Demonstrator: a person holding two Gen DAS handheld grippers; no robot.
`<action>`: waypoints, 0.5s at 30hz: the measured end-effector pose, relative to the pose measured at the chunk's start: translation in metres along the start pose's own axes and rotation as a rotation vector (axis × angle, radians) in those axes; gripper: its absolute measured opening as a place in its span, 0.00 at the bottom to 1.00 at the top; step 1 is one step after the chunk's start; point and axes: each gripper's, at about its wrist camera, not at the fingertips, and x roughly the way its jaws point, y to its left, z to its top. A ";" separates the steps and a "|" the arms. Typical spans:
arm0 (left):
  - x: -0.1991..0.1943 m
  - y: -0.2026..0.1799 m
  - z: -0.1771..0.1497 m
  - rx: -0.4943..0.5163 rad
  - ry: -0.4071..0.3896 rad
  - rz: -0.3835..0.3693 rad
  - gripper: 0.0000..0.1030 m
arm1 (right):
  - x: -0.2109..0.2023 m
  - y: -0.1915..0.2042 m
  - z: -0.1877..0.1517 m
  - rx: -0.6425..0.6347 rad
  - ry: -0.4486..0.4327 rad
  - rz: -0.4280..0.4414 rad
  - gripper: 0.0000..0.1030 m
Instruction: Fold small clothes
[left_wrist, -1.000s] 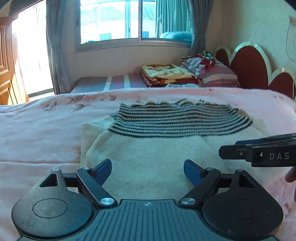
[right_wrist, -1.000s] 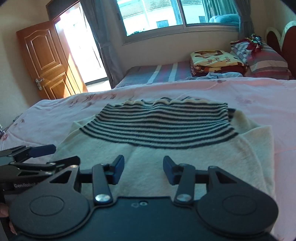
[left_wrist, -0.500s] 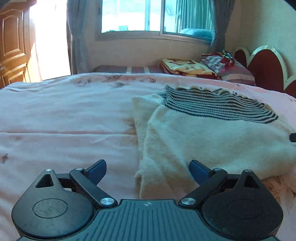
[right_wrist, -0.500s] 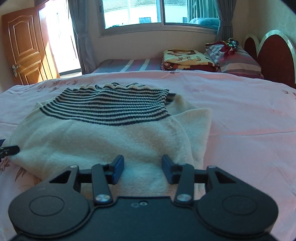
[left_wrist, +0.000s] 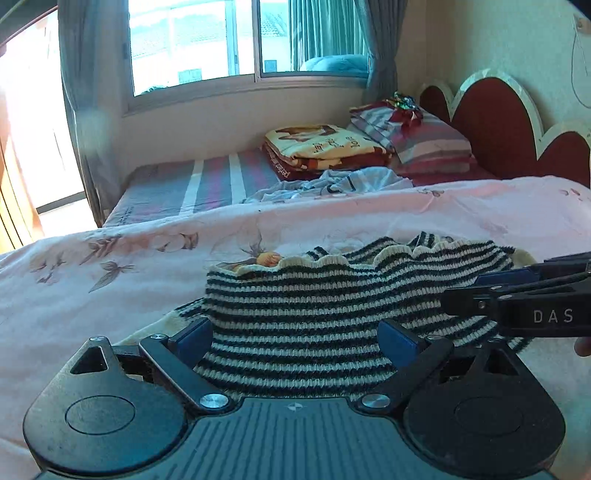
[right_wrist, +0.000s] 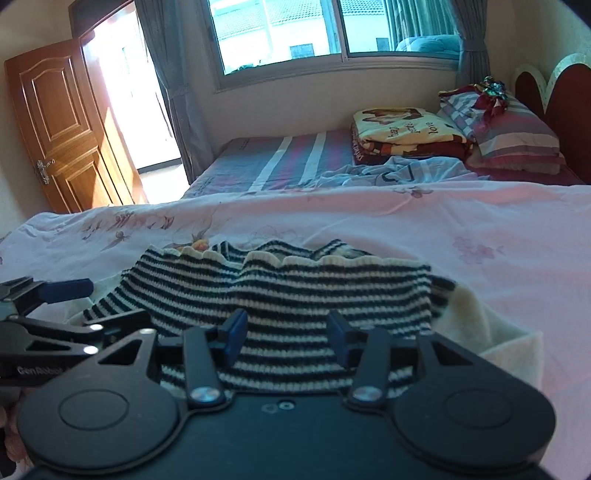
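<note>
Both cameras now sit over the striped band of the sweater (left_wrist: 332, 295); left gripper (left_wrist: 295, 334) spread wide, right gripper (right_wrist: 284, 332) half-spread, both empty. I'd pinch the scalloped hem (right_wrist: 332, 260) at 12 o'clock evenly.

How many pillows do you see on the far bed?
2, stacked by the red headboard: the top pillow, striped grey and white, and the lower pillow, striped pink, under it. More may be hidden beneath.
</note>
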 end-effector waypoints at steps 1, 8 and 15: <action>0.009 -0.001 -0.003 0.014 0.023 0.001 0.93 | 0.006 0.000 -0.001 -0.034 0.010 -0.008 0.45; 0.010 0.037 -0.015 -0.036 0.061 0.080 0.93 | -0.003 -0.070 -0.005 0.034 0.040 -0.080 0.30; -0.087 -0.006 -0.048 0.019 -0.055 0.058 0.93 | -0.084 -0.012 -0.034 -0.037 -0.019 0.016 0.42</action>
